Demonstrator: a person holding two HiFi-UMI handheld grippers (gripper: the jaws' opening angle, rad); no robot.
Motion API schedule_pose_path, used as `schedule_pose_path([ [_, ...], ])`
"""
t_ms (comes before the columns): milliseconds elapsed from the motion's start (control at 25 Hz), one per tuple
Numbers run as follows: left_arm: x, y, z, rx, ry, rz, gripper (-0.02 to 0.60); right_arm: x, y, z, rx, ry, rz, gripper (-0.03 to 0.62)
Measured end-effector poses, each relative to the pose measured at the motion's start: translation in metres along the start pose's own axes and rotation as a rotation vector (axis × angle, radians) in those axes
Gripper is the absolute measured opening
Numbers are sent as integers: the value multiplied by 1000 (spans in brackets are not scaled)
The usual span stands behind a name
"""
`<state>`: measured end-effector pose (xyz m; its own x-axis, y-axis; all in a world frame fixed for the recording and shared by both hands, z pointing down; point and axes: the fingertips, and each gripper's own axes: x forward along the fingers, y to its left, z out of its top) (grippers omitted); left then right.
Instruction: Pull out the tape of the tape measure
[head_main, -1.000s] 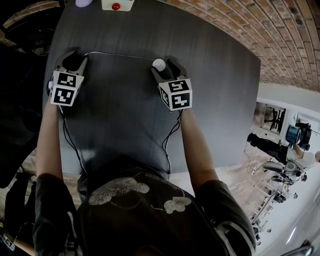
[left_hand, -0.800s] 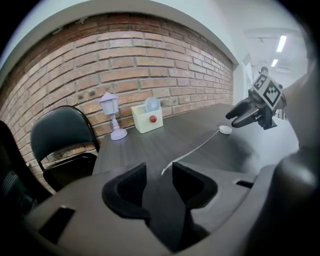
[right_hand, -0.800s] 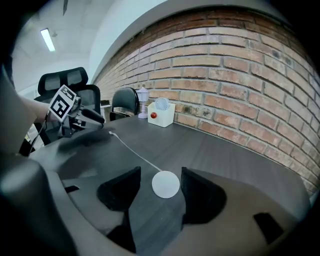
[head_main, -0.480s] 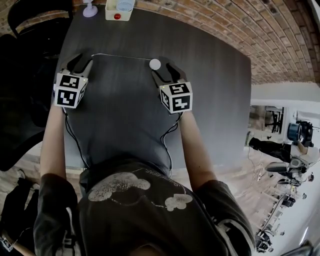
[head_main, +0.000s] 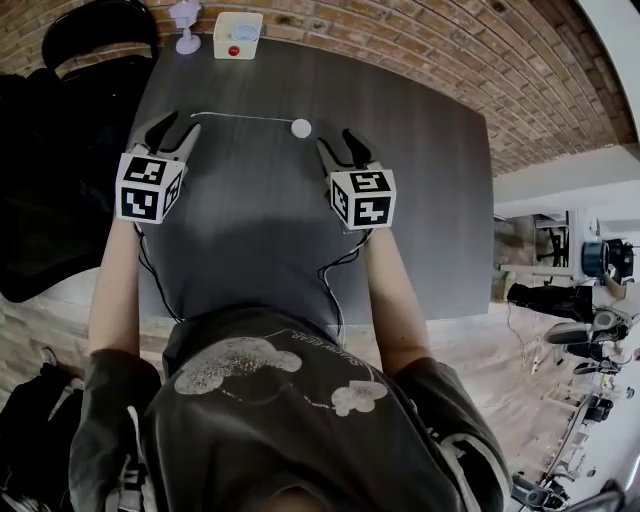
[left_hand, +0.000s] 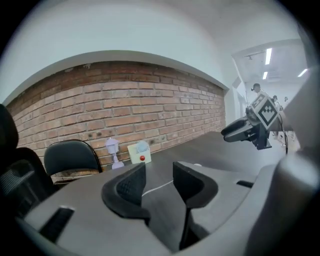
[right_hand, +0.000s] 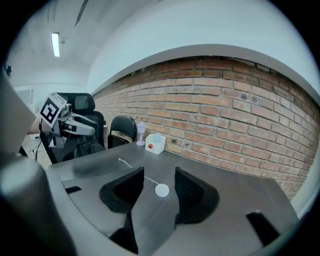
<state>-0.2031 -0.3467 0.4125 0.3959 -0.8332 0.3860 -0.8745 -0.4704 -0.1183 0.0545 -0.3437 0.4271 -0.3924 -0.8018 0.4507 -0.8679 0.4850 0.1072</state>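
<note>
Light: even, fairly bright indoor; white ceiling strip lamps (right_hand: 55, 44) glare in both gripper views.
Shadow: soft dark patch on dark grey wood-grain table (head_main: 430, 200).
Distortion: heavy fisheye; red brick wall (head_main: 450, 60) bowed; gripper-view corners black.
Focus: nearest foreground soft.

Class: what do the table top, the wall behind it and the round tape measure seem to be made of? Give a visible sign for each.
Table top: probably matt dark wood-look laminate; faint straight grain lines.
Wall: bare brick; reddish blocks, pale mortar joints.
Tape measure: case looks like smooth white plastic; its thin pale tape could be fabric or plastic, too small to tell.
</note>
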Motion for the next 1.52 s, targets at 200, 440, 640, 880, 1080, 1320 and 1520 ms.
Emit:
schedule_pose_path([
  [200,-34,-25,26,-27,-91,49,97,-41,-9,11,30,-82,-37,128],
  [440,-65,-66,42,-67,-154,103,29,-93,-14,14,51,-144,3,57],
  [640,-98,-112,50,-141,-179,124,8,-142,-20,11,95,-195,58,34],
  [880,-132,-177,29,-213,-136,126,8,-190,-19,-13,96,-220,114,31],
  [1080,-161,-203,-1,-234,-100,139,8,-198,6,-37,76,-196,177,29],
  [1320,-181,-225,-21,-246,-97,102,8,-225,20,-67,95,-167,141,29],
  [1520,-205,-239,-20,-256,-128,49,8,-255,30,-84,125,-141,85,29],
])
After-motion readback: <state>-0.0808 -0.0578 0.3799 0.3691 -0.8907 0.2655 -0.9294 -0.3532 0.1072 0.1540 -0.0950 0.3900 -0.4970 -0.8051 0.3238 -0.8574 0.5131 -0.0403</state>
